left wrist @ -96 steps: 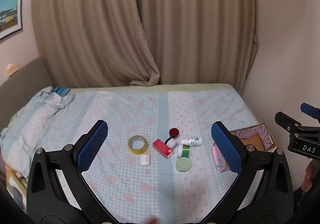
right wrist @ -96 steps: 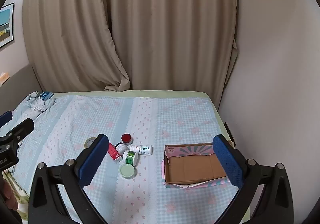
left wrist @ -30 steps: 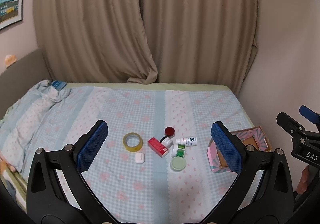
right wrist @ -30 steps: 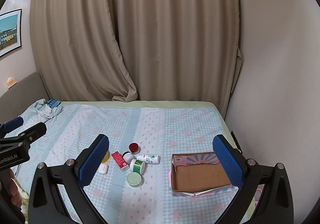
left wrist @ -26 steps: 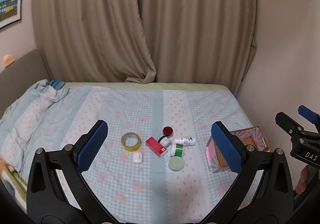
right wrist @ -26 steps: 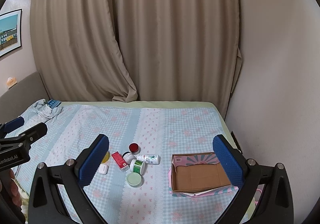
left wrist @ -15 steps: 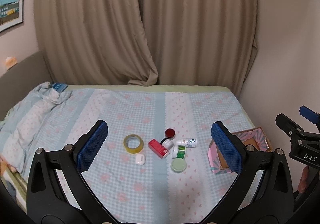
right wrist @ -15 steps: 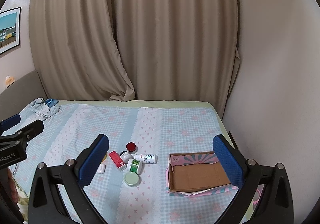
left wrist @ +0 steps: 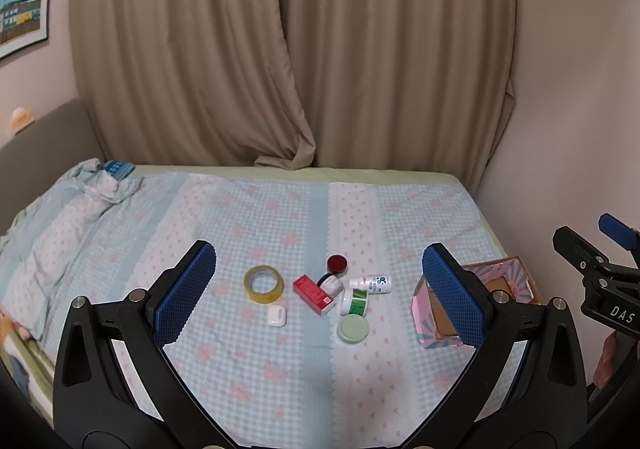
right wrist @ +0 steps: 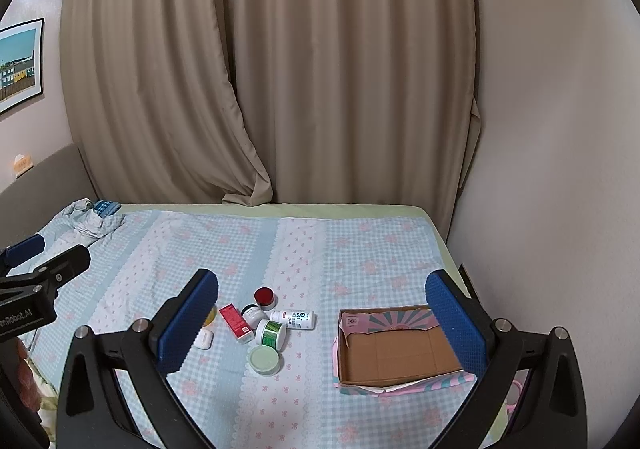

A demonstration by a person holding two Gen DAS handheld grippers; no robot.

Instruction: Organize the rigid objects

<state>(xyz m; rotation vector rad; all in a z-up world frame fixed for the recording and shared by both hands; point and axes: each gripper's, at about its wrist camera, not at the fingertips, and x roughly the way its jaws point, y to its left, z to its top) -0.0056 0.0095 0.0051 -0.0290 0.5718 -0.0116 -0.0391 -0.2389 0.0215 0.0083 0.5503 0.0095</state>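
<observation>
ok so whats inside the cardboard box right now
The box looks empty: only its bare brown floor shows. The near wall and the right tongs' finger hide a strip of the floor, so something small there cannot be ruled out.

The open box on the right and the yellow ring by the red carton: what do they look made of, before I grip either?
The open box looks like thin cardboard: matte brown inside, printed pink and teal outside, flaps creased. The yellow ring looks like a roll of glossy translucent plastic tape, hollow through the centre. Both are judged by look only.
</observation>
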